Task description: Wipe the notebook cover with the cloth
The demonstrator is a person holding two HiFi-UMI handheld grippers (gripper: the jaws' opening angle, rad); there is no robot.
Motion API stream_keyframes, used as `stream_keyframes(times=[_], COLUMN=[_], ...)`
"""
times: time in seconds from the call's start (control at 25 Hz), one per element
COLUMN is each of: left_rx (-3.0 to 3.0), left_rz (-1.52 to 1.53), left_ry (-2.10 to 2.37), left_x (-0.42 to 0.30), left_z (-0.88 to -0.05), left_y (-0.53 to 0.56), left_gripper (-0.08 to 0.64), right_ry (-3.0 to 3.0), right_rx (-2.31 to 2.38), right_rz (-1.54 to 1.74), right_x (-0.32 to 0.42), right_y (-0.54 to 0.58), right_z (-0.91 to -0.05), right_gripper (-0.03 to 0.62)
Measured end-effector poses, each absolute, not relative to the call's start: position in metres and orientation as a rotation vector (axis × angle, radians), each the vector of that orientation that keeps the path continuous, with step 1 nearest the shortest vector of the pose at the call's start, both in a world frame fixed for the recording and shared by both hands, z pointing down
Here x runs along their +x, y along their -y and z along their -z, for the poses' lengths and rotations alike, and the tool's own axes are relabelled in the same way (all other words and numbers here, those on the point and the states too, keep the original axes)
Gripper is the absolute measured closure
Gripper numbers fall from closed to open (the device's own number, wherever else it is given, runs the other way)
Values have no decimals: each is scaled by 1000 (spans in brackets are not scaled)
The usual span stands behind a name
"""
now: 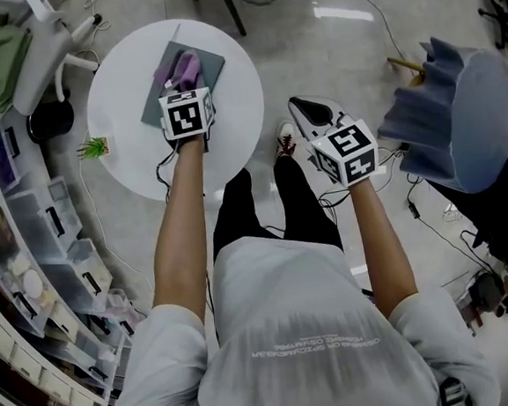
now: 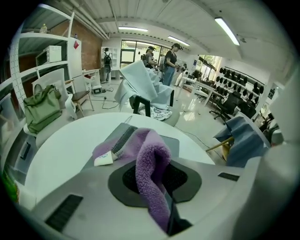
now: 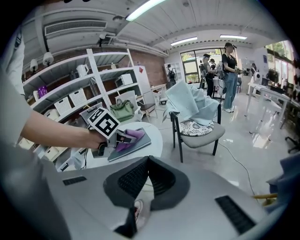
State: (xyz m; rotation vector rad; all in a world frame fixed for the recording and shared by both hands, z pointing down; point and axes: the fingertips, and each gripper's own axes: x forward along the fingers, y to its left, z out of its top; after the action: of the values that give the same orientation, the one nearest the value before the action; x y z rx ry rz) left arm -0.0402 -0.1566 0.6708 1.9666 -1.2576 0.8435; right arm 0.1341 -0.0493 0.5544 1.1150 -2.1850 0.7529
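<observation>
A grey spiral notebook [image 1: 205, 69] lies on the round white table [image 1: 122, 103]. A purple fleece cloth [image 1: 186, 67] rests on its cover. My left gripper [image 1: 183, 82] is shut on the cloth [image 2: 151, 164], whose free end with a white tag drapes forward over the notebook [image 2: 123, 137]. My right gripper [image 1: 310, 111] hangs off the table to the right, above the floor, shut with nothing in it. In the right gripper view its jaws [image 3: 147, 163] meet at the tip, and the left gripper [image 3: 112, 135], cloth [image 3: 132, 135] and notebook [image 3: 138, 143] show beyond.
A small green plant [image 1: 95, 148] stands at the table's left edge. Shelving with bins [image 1: 29, 261] runs along the left. A chair draped in blue fabric [image 1: 463, 117] stands right, another chair with cloths [image 3: 197, 126] beyond the table. Cables cross the floor; people stand far off.
</observation>
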Motion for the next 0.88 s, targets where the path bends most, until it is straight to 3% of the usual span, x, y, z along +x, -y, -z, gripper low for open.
stream_keyframes(times=[0.4, 0.6, 0.88], left_rx=[2015, 2038, 2180], left_rz=[-817, -722, -588], left_ry=[1127, 858, 1033], left_x=[32, 88, 66], left_z=[-667, -661, -574], left_y=[172, 133, 108], left_gripper=[509, 509, 509], right_ry=[2207, 2251, 2353], right_rx=[1091, 1072, 1088], right_rz=[-735, -714, -583], right_x=[181, 199, 203], right_y=[61, 68, 109], right_z=[-549, -533, -464], right_gripper=[587, 587, 589])
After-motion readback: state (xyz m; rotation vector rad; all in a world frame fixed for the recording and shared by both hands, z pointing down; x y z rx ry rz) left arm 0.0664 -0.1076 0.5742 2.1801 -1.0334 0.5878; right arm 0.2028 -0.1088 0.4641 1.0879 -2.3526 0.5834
